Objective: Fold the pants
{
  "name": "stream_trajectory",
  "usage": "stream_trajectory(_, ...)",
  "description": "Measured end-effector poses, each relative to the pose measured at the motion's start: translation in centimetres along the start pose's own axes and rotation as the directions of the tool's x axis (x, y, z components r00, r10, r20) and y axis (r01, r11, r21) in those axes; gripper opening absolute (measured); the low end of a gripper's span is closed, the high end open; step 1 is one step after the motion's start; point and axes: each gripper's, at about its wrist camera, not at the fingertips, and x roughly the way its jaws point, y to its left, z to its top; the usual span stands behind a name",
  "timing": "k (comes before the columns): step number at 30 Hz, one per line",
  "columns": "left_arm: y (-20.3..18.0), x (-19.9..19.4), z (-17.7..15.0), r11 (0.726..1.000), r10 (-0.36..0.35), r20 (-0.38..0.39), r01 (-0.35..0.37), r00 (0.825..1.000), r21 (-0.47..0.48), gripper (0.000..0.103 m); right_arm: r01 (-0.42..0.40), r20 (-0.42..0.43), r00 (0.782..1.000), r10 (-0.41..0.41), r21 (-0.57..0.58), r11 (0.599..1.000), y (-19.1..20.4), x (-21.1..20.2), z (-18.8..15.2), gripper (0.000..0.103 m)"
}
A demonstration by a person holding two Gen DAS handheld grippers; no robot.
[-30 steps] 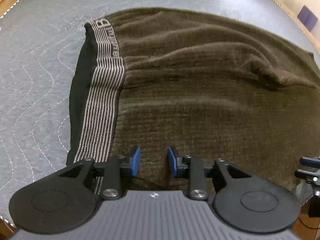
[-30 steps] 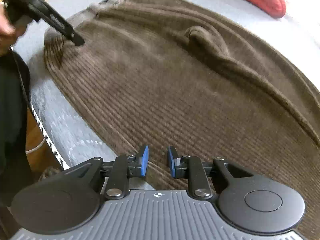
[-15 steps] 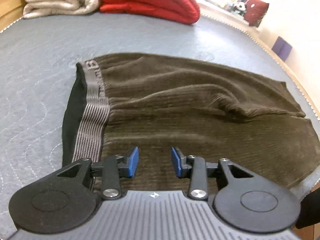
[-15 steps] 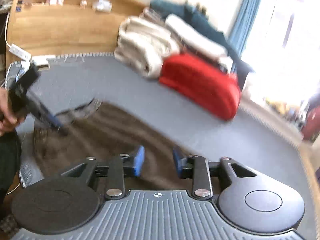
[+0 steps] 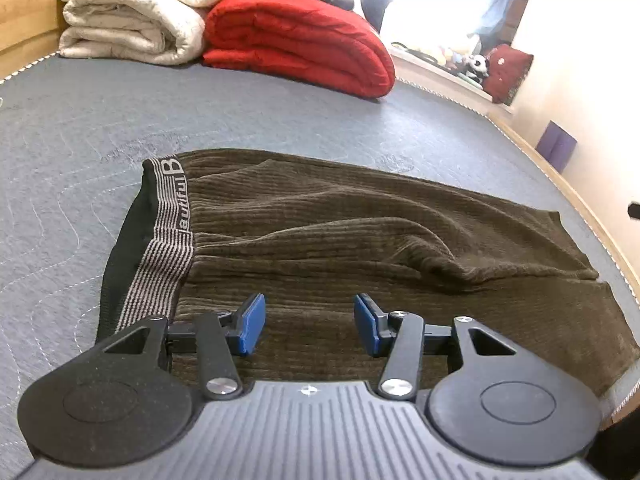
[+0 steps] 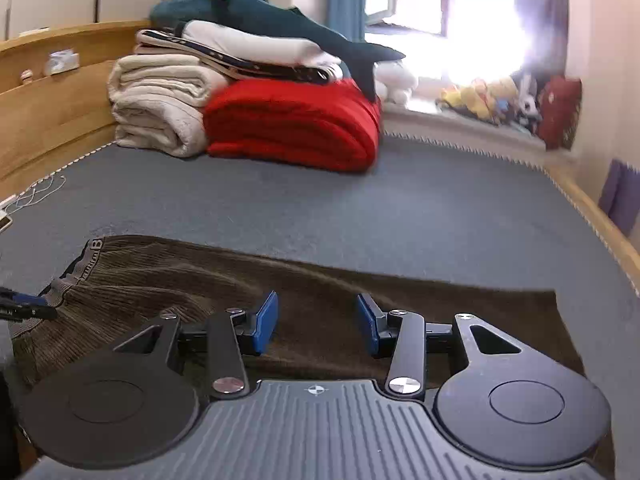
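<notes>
**Both tongs released above folded pants on bed**

The left gripper (image 5: 307,326) was angled down over the near edge of the pants (image 5: 360,240); its jaws had just been opening and stood apart, nothing between the blue pads (image 5: 250,324), which were clear of the cloth; the right gripper (image 6: 316,328) was held higher and flatter, likewise released, its jaws having lately widened with nothing gripped. One pair of brown corduroy pants lay folded flat on the grey bed cover (image 5: 100,112), striped waistband (image 5: 164,232) to the left, one ridge of slack cloth across the middle. Counted at the far end: one cream blanket (image 6: 160,108), one red blanket (image 6: 292,124), touching side by side. Only the right view showed the dark plush shark (image 6: 260,16) atop that stack, the wooden headboard (image 6: 52,92) and the left gripper's tip (image 6: 28,308) at the waistband; only the left view showed the waistband lettering clearly.
</notes>
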Motion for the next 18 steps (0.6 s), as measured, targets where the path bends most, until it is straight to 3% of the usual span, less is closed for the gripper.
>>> stream_trajectory(2,-0.3,0.3,-0.2,0.999,-0.011,-0.007,0.011,1.000,-0.030,0.056,0.031,-0.020,0.999,-0.031,-0.008,0.999,-0.1,0.6,0.0,0.046)
stream_trajectory(5,-1.0,1.1,-0.5,0.998,0.024,-0.057,-0.027,0.998,-0.053,0.078,0.059,-0.020,0.998,-0.059,-0.004,0.998,-0.7,1.2,0.4,0.047)
stream_trajectory(10,-2.4,1.7,-0.1,0.997,0.077,-0.113,-0.075,0.991,0.026,0.085,0.087,-0.032,0.996,-0.085,0.070,0.994,-2.0,1.1,0.3,0.047)
stream_trajectory(13,-3.0,2.1,1.1,0.995,0.095,-0.133,-0.089,0.987,0.047,0.102,0.100,-0.028,0.995,-0.098,0.082,0.992,-2.6,0.6,0.0,0.048)
stream_trajectory(18,-2.2,2.2,5.0,0.997,0.033,-0.117,-0.040,0.993,-0.060,0.103,0.111,-0.020,0.994,-0.110,0.048,0.993,-3.4,0.2,-0.3,0.048)
